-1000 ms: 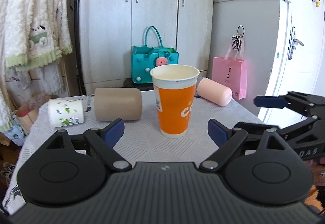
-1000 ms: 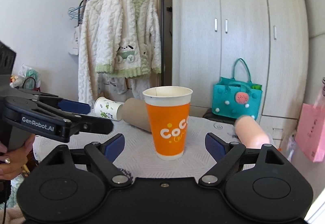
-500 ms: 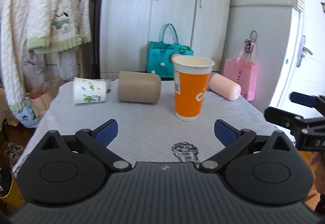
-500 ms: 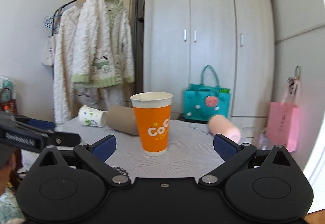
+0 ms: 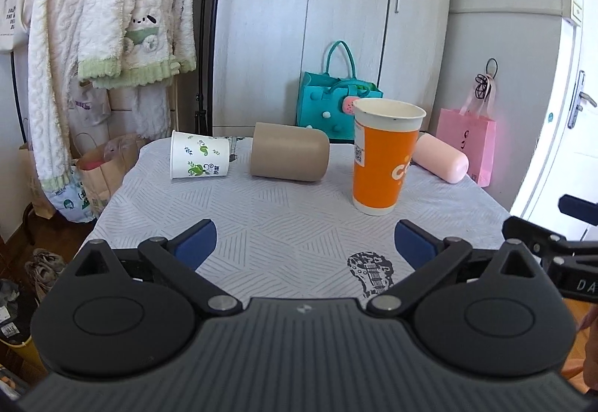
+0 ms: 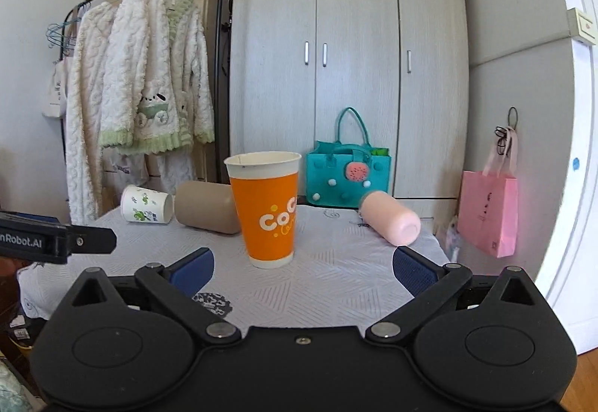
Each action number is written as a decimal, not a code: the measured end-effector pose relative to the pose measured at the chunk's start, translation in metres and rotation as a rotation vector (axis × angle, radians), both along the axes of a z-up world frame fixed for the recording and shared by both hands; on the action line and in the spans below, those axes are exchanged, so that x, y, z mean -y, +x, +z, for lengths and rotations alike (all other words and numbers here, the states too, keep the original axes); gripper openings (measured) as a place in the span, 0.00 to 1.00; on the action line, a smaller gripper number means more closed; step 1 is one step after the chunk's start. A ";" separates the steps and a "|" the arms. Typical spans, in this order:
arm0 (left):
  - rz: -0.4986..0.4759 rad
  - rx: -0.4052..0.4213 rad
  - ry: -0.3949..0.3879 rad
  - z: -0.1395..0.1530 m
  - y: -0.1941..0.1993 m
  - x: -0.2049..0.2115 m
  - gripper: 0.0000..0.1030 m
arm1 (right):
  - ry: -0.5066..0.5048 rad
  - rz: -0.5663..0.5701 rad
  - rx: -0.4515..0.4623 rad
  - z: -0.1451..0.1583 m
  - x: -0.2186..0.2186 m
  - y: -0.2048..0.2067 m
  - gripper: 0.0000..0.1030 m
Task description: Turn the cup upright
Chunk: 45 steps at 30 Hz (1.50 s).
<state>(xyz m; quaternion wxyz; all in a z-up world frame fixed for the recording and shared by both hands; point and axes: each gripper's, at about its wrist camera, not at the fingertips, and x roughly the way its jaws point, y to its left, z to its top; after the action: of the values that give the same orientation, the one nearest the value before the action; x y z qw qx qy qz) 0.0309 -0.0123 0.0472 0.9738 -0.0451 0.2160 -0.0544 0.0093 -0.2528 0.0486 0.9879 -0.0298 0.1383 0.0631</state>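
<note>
An orange paper cup (image 5: 385, 159) stands upright on the table, open end up; it also shows in the right wrist view (image 6: 266, 210). A tan cup (image 5: 289, 152), a white cup with green leaves (image 5: 199, 154) and a pink cup (image 5: 441, 163) lie on their sides behind it. My left gripper (image 5: 304, 243) is open and empty over the table's near part, short of the orange cup. My right gripper (image 6: 303, 268) is open and empty, just in front of the orange cup.
The table wears a grey patterned cloth (image 5: 284, 221) with a guitar print. A teal bag (image 5: 336, 105) and a pink bag (image 5: 467, 139) stand behind the table by the wardrobe. A clothes rack with a fluffy robe (image 5: 108, 19) stands at the left.
Both grippers have drawn back from the orange cup, which stays upright where it was. The left view has swung left, showing more of the lying cups.
</note>
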 end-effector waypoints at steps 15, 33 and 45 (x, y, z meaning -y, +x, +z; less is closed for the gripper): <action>0.029 0.048 -0.057 -0.017 -0.002 -0.003 1.00 | -0.028 -0.136 -0.003 -0.015 0.006 0.001 1.00; 0.075 0.021 -0.002 -0.020 -0.005 -0.006 1.00 | -0.009 -0.113 -0.007 -0.015 -0.010 -0.004 1.00; 0.094 0.014 0.042 -0.018 -0.006 -0.002 1.00 | 0.008 -0.122 -0.012 -0.015 -0.010 -0.004 1.00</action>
<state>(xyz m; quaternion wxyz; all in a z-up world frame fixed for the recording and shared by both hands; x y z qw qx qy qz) 0.0250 -0.0103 0.0295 0.9776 -0.0342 0.2077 -0.0043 0.0055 -0.2433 0.0333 0.9892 -0.0168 0.1453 0.0036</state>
